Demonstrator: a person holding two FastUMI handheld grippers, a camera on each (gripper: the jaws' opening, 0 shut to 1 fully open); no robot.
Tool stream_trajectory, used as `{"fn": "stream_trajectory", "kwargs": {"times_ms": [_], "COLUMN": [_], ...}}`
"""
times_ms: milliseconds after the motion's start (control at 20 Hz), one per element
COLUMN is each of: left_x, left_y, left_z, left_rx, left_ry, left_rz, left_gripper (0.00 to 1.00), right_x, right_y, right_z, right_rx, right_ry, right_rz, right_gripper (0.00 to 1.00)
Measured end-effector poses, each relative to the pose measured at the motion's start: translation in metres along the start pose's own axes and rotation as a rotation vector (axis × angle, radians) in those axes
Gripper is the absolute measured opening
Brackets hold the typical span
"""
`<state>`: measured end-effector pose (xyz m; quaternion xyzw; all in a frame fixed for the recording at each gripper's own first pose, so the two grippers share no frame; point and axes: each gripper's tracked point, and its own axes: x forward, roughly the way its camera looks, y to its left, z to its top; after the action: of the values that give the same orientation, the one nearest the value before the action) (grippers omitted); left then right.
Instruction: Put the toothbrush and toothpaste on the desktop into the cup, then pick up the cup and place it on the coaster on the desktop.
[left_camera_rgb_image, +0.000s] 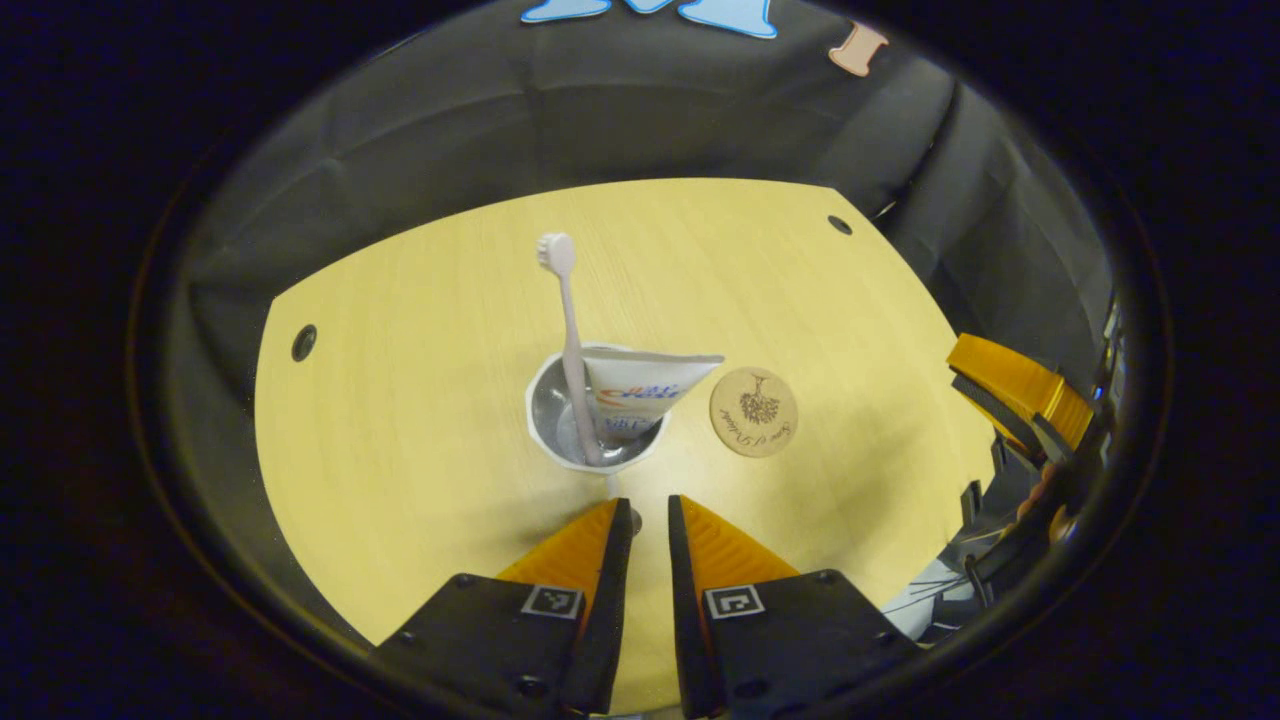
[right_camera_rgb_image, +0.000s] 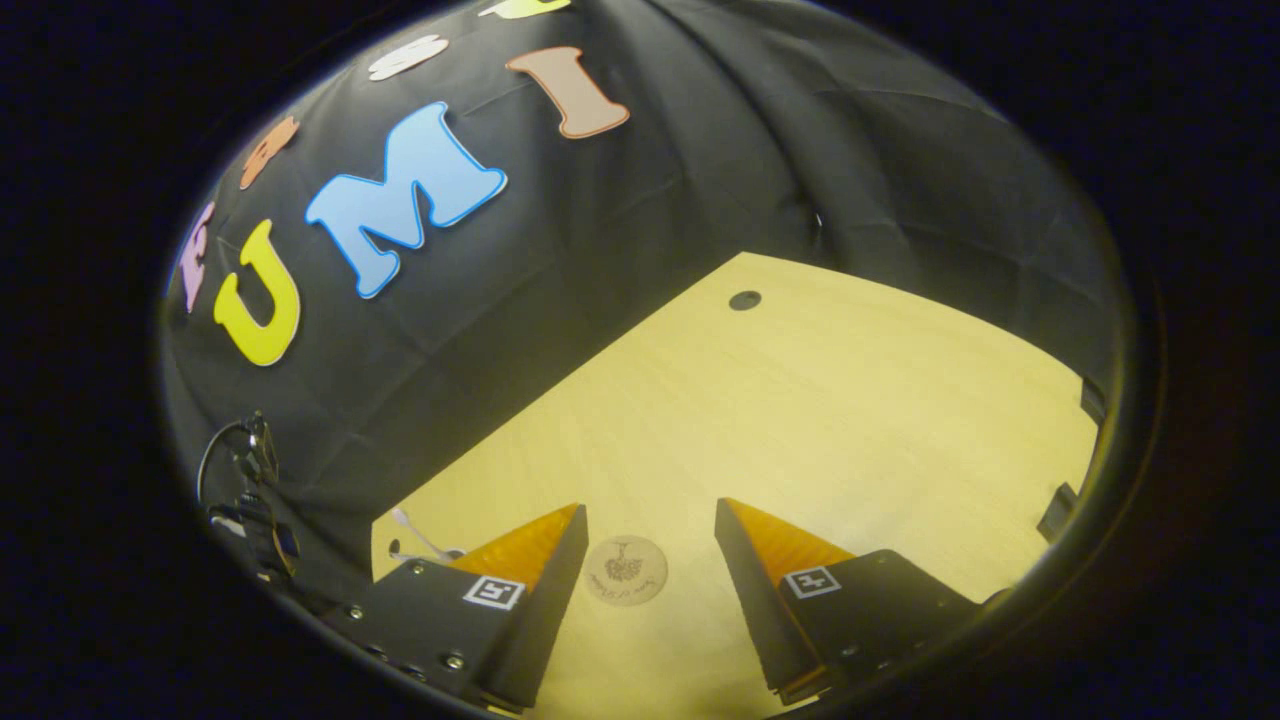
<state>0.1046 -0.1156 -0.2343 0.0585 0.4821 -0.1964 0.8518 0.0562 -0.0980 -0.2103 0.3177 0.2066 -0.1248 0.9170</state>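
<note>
Cup (left_camera_rgb_image: 560, 420) holds toothbrush (left_camera_rgb_image: 570, 340), toothpaste (left_camera_rgb_image: 640, 390) (coaster (left_camera_rgb_image: 753, 411) beside).

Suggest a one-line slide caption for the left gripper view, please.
Toothbrush and toothpaste stand in the cup beside the coaster; left gripper poised just short, nearly closed.

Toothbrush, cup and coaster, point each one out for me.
toothbrush (left_camera_rgb_image: 571, 340), left gripper view, on its handle.
cup (left_camera_rgb_image: 545, 400), left gripper view, on its inner wall.
coaster (right_camera_rgb_image: 626, 570), right gripper view, on its printed middle.
</note>
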Motion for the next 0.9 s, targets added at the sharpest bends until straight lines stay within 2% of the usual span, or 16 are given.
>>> {"fn": "stream_trajectory", "kwargs": {"times_ms": [50, 200, 250, 300, 400, 500, 650, 850, 900], "left_x": [0.0, -0.001, -0.001, -0.001, -0.002, -0.002, 0.0, 0.016, 0.021], "left_y": [0.0, 0.002, 0.003, 0.004, 0.001, 0.008, 0.021, 0.021, 0.024], "left_z": [0.001, 0.004, 0.005, 0.006, 0.008, 0.009, 0.013, 0.003, 0.0], "left_rx": [0.005, -0.011, -0.019, -0.024, -0.029, -0.018, -0.023, -0.053, -0.062], "left_ry": [0.01, 0.034, 0.035, 0.035, 0.033, 0.037, 0.038, 0.09, 0.098], "left_rz": [0.005, 0.025, 0.026, 0.032, 0.014, 0.049, 0.099, 0.082, 0.077], "left_gripper": [0.3, 0.27, 0.33, 0.3, 0.31, 0.48, 0.49, 0.49, 0.43], "right_x": [0.001, 0.004, 0.005, 0.007, 0.007, 0.009, 0.012, 0.014, 0.014], "right_y": [-0.002, -0.01, -0.011, -0.014, -0.021, -0.026, -0.034, -0.045, -0.047], "right_z": [-0.001, -0.002, -0.003, -0.003, -0.004, -0.004, -0.006, -0.009, -0.009], "right_rx": [0.005, 0.026, 0.032, 0.038, 0.049, 0.066, 0.087, 0.105, 0.109], "right_ry": [0.006, 0.017, 0.019, 0.021, 0.026, 0.032, 0.043, 0.06, 0.063], "right_rz": [-0.003, -0.01, -0.01, -0.014, -0.024, -0.032, -0.046, -0.067, -0.071], "right_gripper": [0.79, 0.79, 0.79, 0.79, 0.79, 0.79, 0.79, 0.79, 0.79]}}
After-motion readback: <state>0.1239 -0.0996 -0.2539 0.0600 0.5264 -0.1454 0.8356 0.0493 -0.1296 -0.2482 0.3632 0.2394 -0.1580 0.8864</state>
